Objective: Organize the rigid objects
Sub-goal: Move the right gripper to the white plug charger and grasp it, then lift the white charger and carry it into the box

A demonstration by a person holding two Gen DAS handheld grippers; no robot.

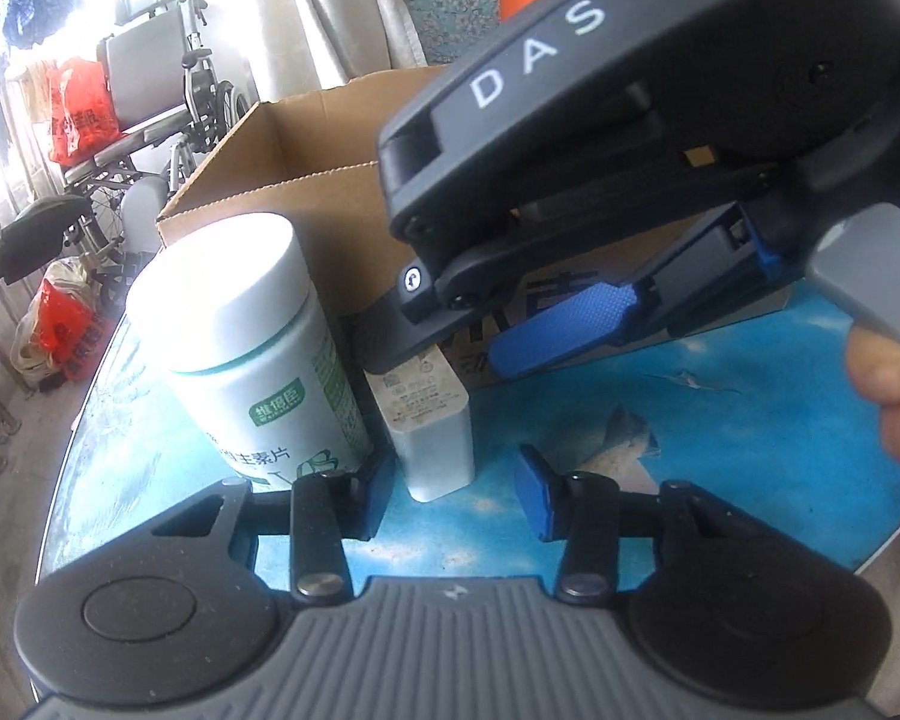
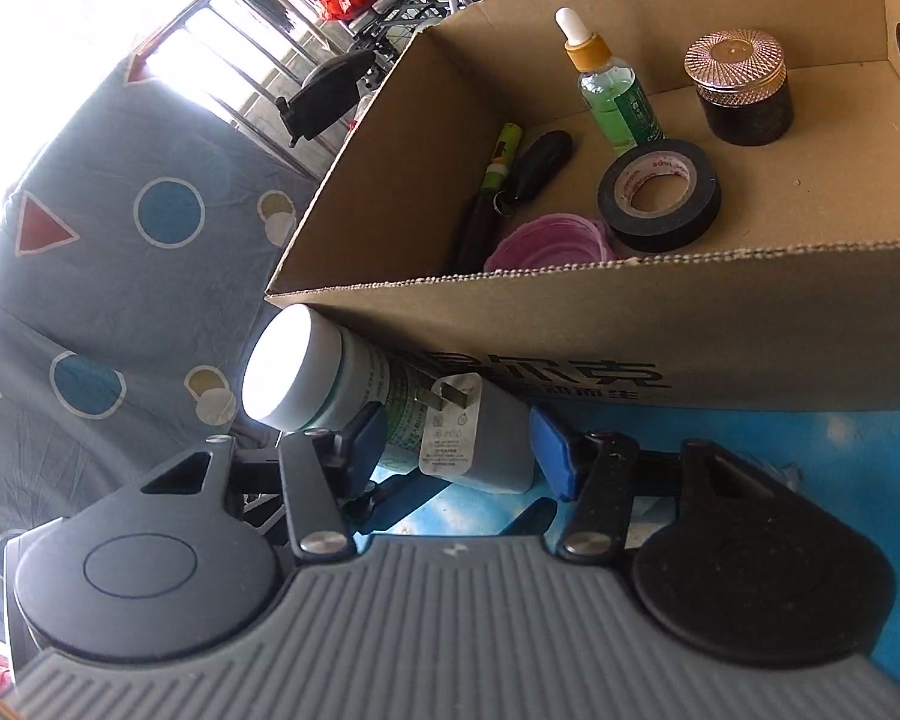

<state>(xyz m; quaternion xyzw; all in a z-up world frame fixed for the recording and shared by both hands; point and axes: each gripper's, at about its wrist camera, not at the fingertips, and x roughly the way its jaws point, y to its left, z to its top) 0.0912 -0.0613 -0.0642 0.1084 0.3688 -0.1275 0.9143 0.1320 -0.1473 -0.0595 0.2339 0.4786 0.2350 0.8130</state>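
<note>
left gripper (image 1: 453,489) jaws apart, right gripper (image 2: 459,447) angled down, jaws apart

bottle (image 1: 252,354) left-ahead of left gripper (image 1: 456,498) | charger (image 1: 429,426) ahead between its fingers, beside bottle | box (image 2: 630,324) behind both | tape roll (image 2: 660,195), jar (image 2: 741,90) in box

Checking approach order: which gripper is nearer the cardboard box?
Right. The right gripper sits just short of the box; the left gripper hangs back, bottle and charger between.
</note>
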